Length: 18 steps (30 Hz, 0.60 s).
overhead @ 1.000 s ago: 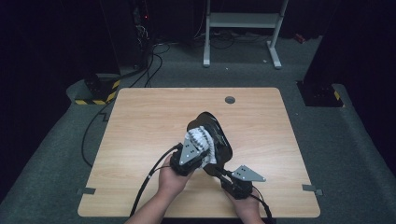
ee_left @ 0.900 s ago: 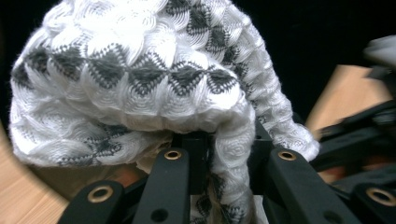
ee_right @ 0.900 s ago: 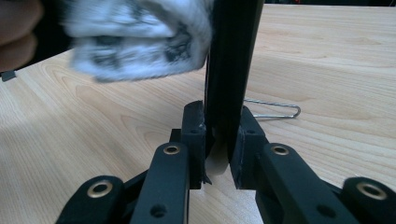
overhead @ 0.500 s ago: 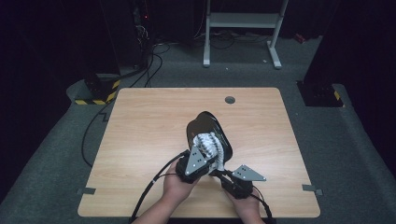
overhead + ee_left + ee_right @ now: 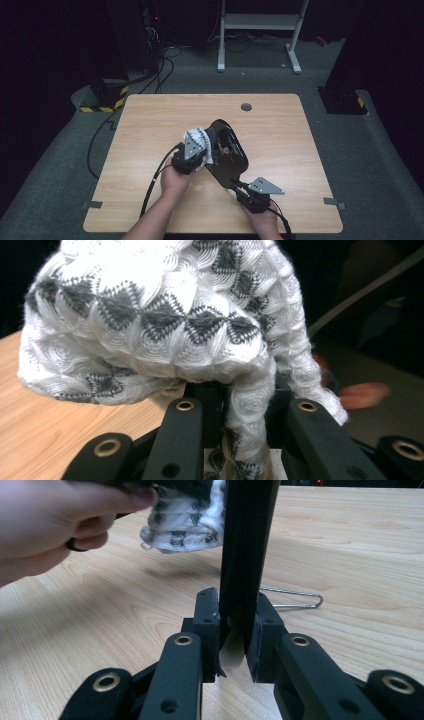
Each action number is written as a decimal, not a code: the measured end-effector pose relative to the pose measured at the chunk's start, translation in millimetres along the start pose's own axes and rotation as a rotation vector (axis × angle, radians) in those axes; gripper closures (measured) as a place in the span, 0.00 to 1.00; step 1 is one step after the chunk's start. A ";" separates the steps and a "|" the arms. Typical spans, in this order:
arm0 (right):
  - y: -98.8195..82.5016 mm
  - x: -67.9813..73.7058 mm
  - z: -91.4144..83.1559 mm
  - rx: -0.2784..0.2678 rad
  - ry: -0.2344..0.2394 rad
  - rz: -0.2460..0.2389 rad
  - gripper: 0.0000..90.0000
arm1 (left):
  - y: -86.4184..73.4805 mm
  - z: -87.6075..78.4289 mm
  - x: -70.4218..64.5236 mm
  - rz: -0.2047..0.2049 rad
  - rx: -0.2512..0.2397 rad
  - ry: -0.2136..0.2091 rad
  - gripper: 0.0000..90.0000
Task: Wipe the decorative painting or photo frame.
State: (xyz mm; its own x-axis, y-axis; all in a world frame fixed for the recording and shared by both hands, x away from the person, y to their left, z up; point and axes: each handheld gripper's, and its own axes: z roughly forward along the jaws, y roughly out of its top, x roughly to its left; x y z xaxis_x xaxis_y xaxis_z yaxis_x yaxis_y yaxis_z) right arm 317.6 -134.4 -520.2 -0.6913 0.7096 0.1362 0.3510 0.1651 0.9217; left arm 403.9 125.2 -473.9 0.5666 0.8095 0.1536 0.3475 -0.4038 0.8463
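A black pan (image 5: 231,152) is tilted up on its edge over the wooden table (image 5: 150,115). My right gripper (image 5: 239,186) is shut on its flat black handle (image 5: 247,545), seen upright between the jaws of the right gripper (image 5: 235,630). My left gripper (image 5: 200,151) is shut on a white knitted cloth with a grey diamond pattern (image 5: 197,140), held against the pan's left rim. In the left gripper view the cloth (image 5: 150,315) bulges over the left gripper (image 5: 235,425), with a fold pinched between the jaws. The cloth (image 5: 182,525) and the left hand (image 5: 60,520) also appear in the right gripper view.
A thin wire loop (image 5: 295,600) lies on the table behind the handle. A round grommet (image 5: 246,106) sits near the far edge. Black cables (image 5: 100,145) and a yellow-black striped block (image 5: 107,102) are on the floor at left, a white frame (image 5: 260,30) behind.
My left hand has carried the cloth to the left and a little farther away, from the pan's face to its left rim. The right gripper has kept still on the handle.
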 end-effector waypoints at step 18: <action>-0.6 0.2 1.1 0.002 0.002 -0.004 0.86 | -20.9 6.6 -27.8 0.071 0.064 -0.065 0.85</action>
State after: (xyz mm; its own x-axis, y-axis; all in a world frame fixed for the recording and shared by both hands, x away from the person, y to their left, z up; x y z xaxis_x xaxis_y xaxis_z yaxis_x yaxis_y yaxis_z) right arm 318.0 -133.6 -521.1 -0.6936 0.7079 0.1333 0.3496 0.1690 0.9215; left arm 385.8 108.3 -499.3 0.6381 0.7495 0.1766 0.3506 -0.4870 0.8000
